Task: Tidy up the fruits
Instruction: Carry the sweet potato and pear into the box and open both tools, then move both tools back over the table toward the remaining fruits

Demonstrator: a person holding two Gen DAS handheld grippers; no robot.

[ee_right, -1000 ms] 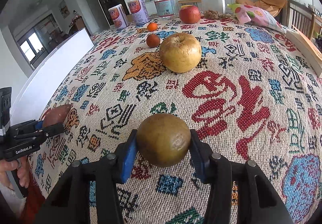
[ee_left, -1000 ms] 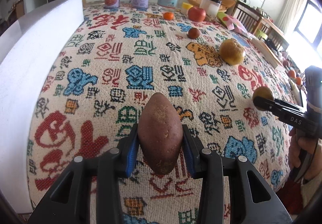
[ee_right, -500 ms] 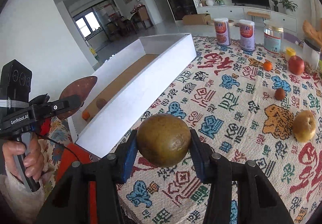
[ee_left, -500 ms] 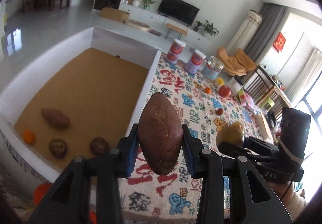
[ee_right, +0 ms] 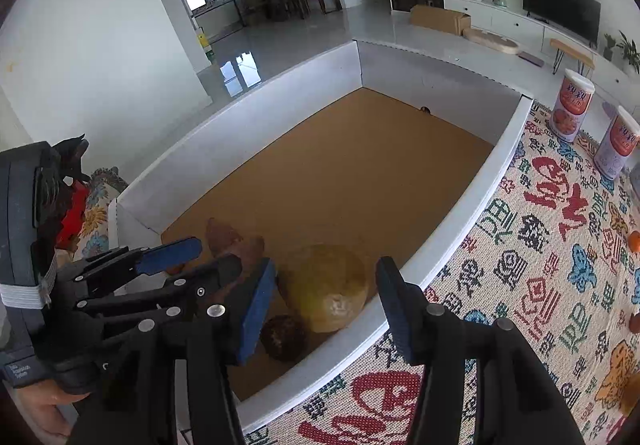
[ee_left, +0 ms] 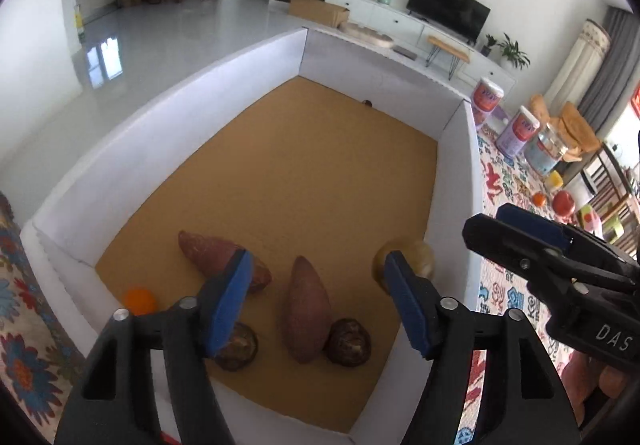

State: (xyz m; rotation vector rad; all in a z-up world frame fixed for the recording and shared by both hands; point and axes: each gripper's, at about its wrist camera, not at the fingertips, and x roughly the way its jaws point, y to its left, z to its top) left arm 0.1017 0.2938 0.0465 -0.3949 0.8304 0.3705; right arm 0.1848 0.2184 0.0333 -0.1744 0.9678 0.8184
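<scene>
My left gripper [ee_left: 316, 273] hangs over the white-walled box [ee_left: 456, 165], its jaws opening with nothing held. Below them a reddish sweet potato [ee_left: 306, 309] lies on the brown floor, beside another sweet potato [ee_left: 220, 261], a small orange [ee_left: 139, 300] and two dark round fruits [ee_left: 348, 341]. My right gripper [ee_right: 326, 269] is over the box's near right corner, jaws opening. A blurred yellow-brown round fruit [ee_right: 324, 285] sits under them, free of the pads, next to a dark fruit [ee_right: 284, 337]. Each gripper shows in the other's view: the right gripper [ee_left: 486, 221] and the left gripper [ee_right: 216, 255].
The box wall [ee_right: 480, 173] borders a patterned tablecloth [ee_right: 540, 285] on the right. Two cans [ee_right: 572, 105] stand at its far end. A jar [ee_left: 548, 153], a red apple [ee_left: 563, 201] and an orange [ee_left: 539, 199] lie further along. The far half of the box floor is bare.
Both grippers swung left from over the tablecloth to above the box. The left let go of the sweet potato, which now lies on the floor. The right released the round fruit.
</scene>
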